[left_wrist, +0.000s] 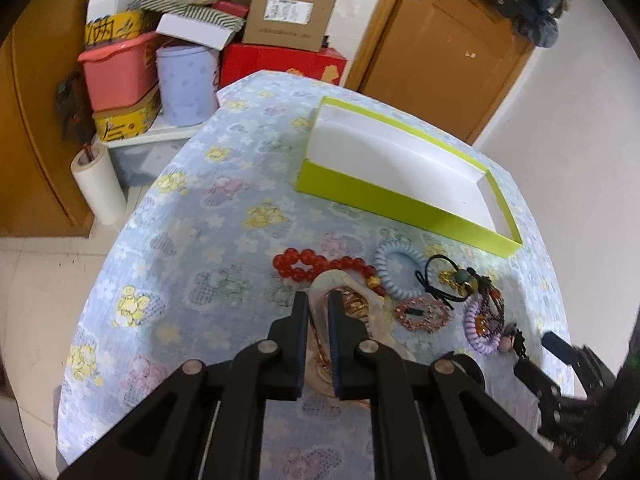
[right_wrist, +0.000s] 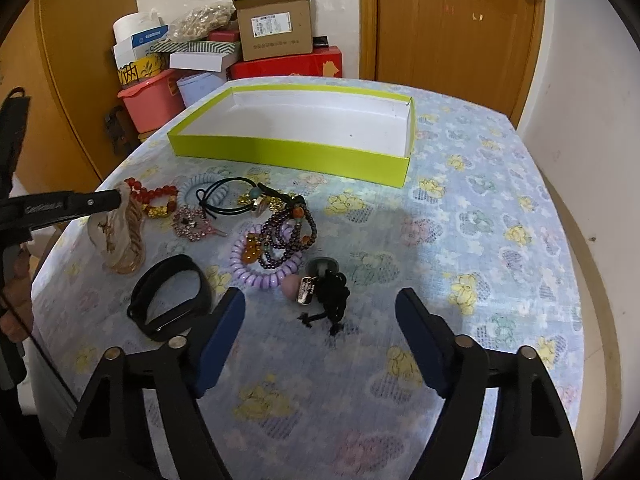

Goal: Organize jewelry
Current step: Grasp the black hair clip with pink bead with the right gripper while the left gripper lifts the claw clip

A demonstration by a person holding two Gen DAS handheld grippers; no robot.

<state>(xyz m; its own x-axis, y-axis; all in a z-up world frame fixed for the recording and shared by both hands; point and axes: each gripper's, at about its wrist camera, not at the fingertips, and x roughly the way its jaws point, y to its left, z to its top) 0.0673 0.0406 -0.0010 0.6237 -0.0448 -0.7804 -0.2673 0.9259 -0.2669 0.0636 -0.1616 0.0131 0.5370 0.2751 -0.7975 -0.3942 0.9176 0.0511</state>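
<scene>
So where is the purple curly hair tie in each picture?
Left wrist view: the purple coil hair tie lies low on the right, past the pink sparkly brooch.
Right wrist view: it lies near the middle, under the dark bead bracelets.
Shared landmark: the lime green box sits beyond it in both.

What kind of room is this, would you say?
Probably a room in a home, used partly for storage: a table under a floral tablecloth, a wooden door, and stacked cardboard boxes and plastic tubs against the wall.
</scene>
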